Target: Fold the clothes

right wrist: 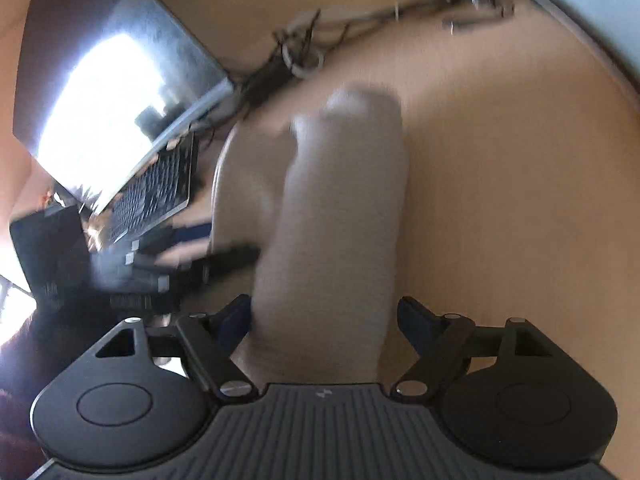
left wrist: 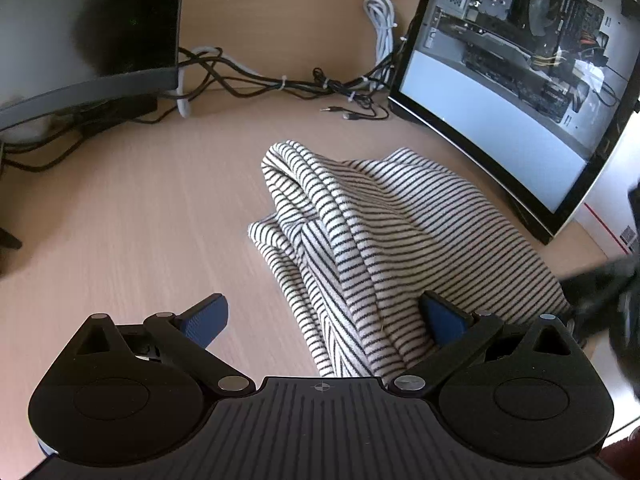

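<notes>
A striped knit garment (left wrist: 360, 232) lies bunched in soft folds on the wood-grain desk (left wrist: 140, 208), in front of the glass-sided computer case (left wrist: 520, 60). Left gripper (left wrist: 324, 320) released, jaws wide, one blue pad on the cloth. Right gripper (right wrist: 324, 320) straddles the blurred fabric, jaws apart.

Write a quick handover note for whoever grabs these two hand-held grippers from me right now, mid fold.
Left hand-held gripper: open, jaws wide, the black-and-white striped knit garment lying between them, unpinched.
Right hand-held gripper: open, with the blurred garment between its jaws; no pinch visible.
Garment: bunched in loose folds on the light wooden desk, between the dark monitor and the glass-sided computer case.
Done: nothing neat yet.
Left: spread it flat, then fold.
</notes>
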`<act>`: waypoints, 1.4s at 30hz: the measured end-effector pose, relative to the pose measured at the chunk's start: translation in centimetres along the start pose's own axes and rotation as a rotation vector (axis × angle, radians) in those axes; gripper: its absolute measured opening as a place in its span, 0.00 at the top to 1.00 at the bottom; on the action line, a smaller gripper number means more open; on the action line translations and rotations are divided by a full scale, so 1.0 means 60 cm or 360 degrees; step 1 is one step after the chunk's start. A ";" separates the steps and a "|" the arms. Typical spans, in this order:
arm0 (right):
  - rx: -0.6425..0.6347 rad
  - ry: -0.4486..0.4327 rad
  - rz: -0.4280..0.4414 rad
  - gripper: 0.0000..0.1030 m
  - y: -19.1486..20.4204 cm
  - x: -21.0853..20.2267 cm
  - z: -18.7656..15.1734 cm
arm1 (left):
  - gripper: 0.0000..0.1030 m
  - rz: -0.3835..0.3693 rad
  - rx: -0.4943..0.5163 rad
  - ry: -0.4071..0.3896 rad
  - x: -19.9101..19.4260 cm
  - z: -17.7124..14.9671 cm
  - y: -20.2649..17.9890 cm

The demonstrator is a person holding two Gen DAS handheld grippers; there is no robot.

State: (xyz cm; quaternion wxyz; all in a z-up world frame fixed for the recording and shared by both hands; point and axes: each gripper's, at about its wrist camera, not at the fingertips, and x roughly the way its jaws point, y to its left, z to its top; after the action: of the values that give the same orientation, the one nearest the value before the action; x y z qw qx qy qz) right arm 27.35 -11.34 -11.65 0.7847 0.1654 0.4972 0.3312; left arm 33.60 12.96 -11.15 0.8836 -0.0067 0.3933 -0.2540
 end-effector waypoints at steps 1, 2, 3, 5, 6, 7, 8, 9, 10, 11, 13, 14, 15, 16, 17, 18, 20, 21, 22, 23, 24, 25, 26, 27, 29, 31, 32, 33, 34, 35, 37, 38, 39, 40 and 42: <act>-0.0048 -0.0007 -0.0017 0.42 0.013 0.002 -0.003 | 0.00 0.0009 -0.0002 0.0003 0.000 -0.001 0.000; -0.0131 -0.0026 -0.0056 0.50 0.032 -0.001 -0.002 | 0.00 0.0021 -0.0005 0.0000 -0.001 -0.001 0.002; -0.0249 -0.0065 -0.0097 0.53 0.056 -0.009 0.000 | 0.00 0.0029 -0.0016 -0.0006 -0.003 0.000 0.005; -0.0491 -0.0138 -0.0176 0.55 0.100 -0.024 0.002 | 0.00 0.0018 -0.0052 -0.0019 -0.009 -0.001 0.016; -0.0603 -0.0142 -0.0222 0.55 0.115 -0.024 -0.001 | 0.00 0.0010 -0.0069 -0.0021 -0.013 -0.002 0.022; -0.0717 -0.0142 -0.0269 0.55 0.129 -0.023 -0.004 | 0.00 0.0002 -0.0085 -0.0023 -0.016 -0.003 0.028; -0.0776 -0.0124 -0.0315 0.55 0.131 -0.013 -0.011 | 0.00 0.0001 -0.0089 -0.0018 -0.019 -0.007 0.032; -0.0822 -0.0102 -0.0360 0.55 0.131 -0.001 -0.018 | 0.00 -0.0005 -0.0099 -0.0007 -0.022 -0.012 0.036; -0.0867 -0.0080 -0.0405 0.55 0.130 0.010 -0.026 | 0.00 -0.0013 -0.0112 0.0004 -0.025 -0.017 0.038; -0.0892 -0.0089 -0.0432 0.54 0.132 0.020 -0.032 | 0.00 -0.0008 -0.0134 0.0007 -0.029 -0.020 0.040; -0.0959 -0.0122 -0.0465 0.54 0.145 0.027 -0.041 | 0.00 0.0015 -0.0181 0.0017 -0.038 -0.024 0.041; -0.0986 -0.0127 -0.0483 0.54 0.151 0.027 -0.044 | 0.00 0.0035 -0.0208 0.0024 -0.045 -0.024 0.040; -0.1005 -0.0133 -0.0508 0.54 0.158 0.028 -0.048 | 0.00 0.0042 -0.0231 0.0021 -0.055 -0.024 0.038; -0.1017 -0.0139 -0.0527 0.54 0.162 0.029 -0.053 | 0.00 0.0045 -0.0254 0.0017 -0.065 -0.024 0.035; -0.1029 -0.0145 -0.0545 0.54 0.166 0.029 -0.059 | 0.00 0.0049 -0.0277 0.0012 -0.075 -0.023 0.032; -0.1021 -0.0149 -0.0547 0.53 0.165 0.027 -0.061 | 0.00 0.0015 -0.0313 0.0014 -0.084 -0.025 0.030; -0.0982 -0.0156 -0.0538 0.52 0.160 0.025 -0.061 | 0.00 -0.0069 -0.0391 0.0041 -0.091 -0.031 0.028; -0.0953 -0.0158 -0.0528 0.52 0.156 0.025 -0.059 | 0.05 -0.0112 -0.0430 0.0070 -0.090 -0.036 0.028; -0.0920 -0.0158 -0.0514 0.51 0.150 0.024 -0.056 | 0.11 -0.0134 -0.0435 0.0098 -0.087 -0.041 0.026; -0.0888 -0.0156 -0.0498 0.50 0.145 0.022 -0.053 | 0.26 -0.0133 -0.0419 0.0112 -0.087 -0.046 0.023; -0.0841 -0.0147 -0.0463 0.49 0.138 0.020 -0.047 | 0.28 -0.0127 -0.0399 0.0122 -0.086 -0.052 0.020; -0.0791 -0.0135 -0.0424 0.46 0.131 0.017 -0.040 | 0.29 -0.0121 -0.0379 0.0133 -0.086 -0.057 0.016; -0.0723 -0.0132 -0.0371 0.41 0.121 0.008 -0.033 | 0.34 -0.0122 -0.0372 0.0129 -0.088 -0.059 0.017; -0.0651 -0.0130 -0.0315 0.39 0.110 -0.004 -0.026 | 0.37 -0.0107 -0.0357 0.0120 -0.091 -0.060 0.018; -0.0505 -0.0149 -0.0206 0.31 0.089 -0.027 -0.010 | 0.39 -0.0070 -0.0324 0.0103 -0.097 -0.062 0.019; -0.0410 -0.0202 -0.0150 0.31 0.074 -0.042 0.004 | 0.39 -0.0063 -0.0313 0.0098 -0.098 -0.064 0.026; -0.0379 -0.0232 -0.0134 0.31 0.069 -0.046 0.011 | 0.39 -0.0050 -0.0305 0.0099 -0.098 -0.065 0.030; -0.0365 -0.0247 -0.0135 0.31 0.067 -0.044 0.017 | 0.38 -0.0033 -0.0291 0.0097 -0.099 -0.066 0.029; -0.0355 -0.0258 -0.0139 0.31 0.066 -0.040 0.022 | 0.37 -0.0016 -0.0276 0.0095 -0.100 -0.068 0.027; -0.0345 -0.0269 -0.0144 0.32 0.065 -0.037 0.027 | 0.36 -0.0006 -0.0260 0.0091 -0.100 -0.068 0.026; -0.0381 -0.0211 -0.0226 0.34 0.065 -0.014 0.024 | 0.32 0.0009 -0.0231 0.0089 -0.098 -0.067 0.024; -0.0393 -0.0167 -0.0261 0.34 0.066 0.002 0.020 | 0.30 0.0015 -0.0217 0.0088 -0.097 -0.067 0.023; -0.0401 -0.0140 -0.0256 0.34 0.067 0.010 0.019 | 0.29 0.0016 -0.0215 0.0091 -0.096 -0.067 0.024; -0.0407 -0.0116 -0.0242 0.33 0.069 0.017 0.019 | 0.29 0.0015 -0.0219 0.0094 -0.097 -0.067 0.025; -0.0370 -0.0121 -0.0163 0.33 0.067 0.008 0.036 | 0.29 0.0011 -0.0224 0.0096 -0.098 -0.067 0.028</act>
State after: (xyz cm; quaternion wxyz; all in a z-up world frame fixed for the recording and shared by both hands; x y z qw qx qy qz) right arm 28.00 -7.91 -8.63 0.8328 0.0601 0.4331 0.3397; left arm 28.21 17.83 -10.23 0.8696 -0.0597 0.4366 -0.2229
